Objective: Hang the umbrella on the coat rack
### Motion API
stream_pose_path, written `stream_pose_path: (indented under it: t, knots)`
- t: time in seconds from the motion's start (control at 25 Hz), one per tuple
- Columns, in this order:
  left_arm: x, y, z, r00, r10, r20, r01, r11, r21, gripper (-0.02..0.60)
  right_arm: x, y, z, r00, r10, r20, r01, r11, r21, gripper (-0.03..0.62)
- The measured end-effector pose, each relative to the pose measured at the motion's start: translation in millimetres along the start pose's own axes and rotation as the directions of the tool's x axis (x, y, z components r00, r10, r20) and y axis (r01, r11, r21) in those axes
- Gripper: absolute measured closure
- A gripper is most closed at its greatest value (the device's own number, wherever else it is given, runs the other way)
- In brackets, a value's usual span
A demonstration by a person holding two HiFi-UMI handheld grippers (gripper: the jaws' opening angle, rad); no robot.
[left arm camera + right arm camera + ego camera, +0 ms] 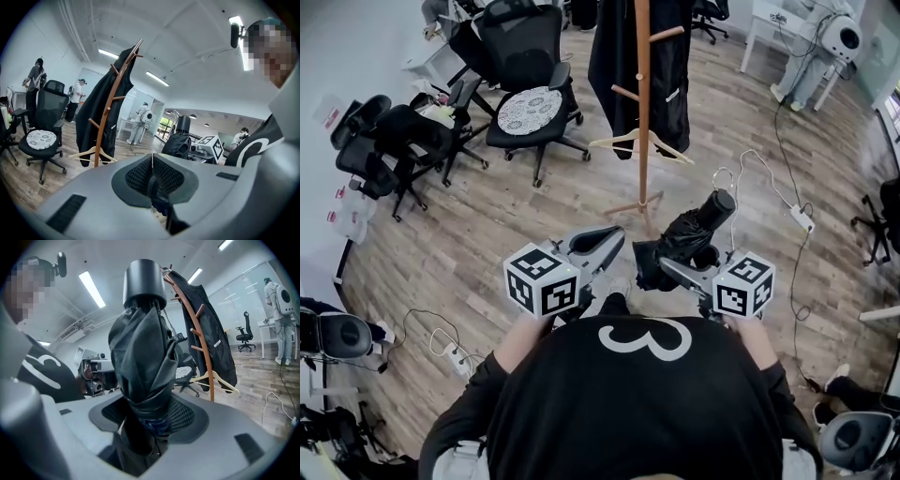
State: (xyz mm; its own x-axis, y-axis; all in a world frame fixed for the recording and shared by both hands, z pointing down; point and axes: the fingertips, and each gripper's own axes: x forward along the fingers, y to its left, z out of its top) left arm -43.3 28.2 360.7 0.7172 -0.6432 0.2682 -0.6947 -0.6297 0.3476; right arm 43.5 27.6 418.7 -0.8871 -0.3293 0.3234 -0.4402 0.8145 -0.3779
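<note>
Wood floor (pixel 487 216) fills the frame. Coat rack (pixel 642 103) top centre w/ black coat (pixel 609 66) on it. Office chair (pixel 530 94) upper left. Folded black umbrella (pixel 689 234) centre-right, just lower right of rack's base, clamped in right gripper (pixel 673 267) jaws. Left gripper (pixel 605 242) at centre, jaws closed on nothing. Wooden hanger (pixel 623 141) hangs low on rack pole.
</note>
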Motion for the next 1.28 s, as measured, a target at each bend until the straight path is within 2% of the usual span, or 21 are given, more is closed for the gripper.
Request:
stream_pose_path:
  t: [0.68,1.28]
  knots:
    - [58.1,117.8,32.4,0.998,-0.039,-0.046,0.037,0.998,-0.042,0.56,86.9,-90.3,36.6,0.997,-0.069,-0.042,0.071,0.997,0.04,0.329]
    - [95.4,196.2,58.9,0.995,-0.069,-0.067,0.064,0.995,-0.073,0.56,145.6,-151.5,73.9,0.992,-0.107,-0.065,0.111,0.992,0.059,0.329]
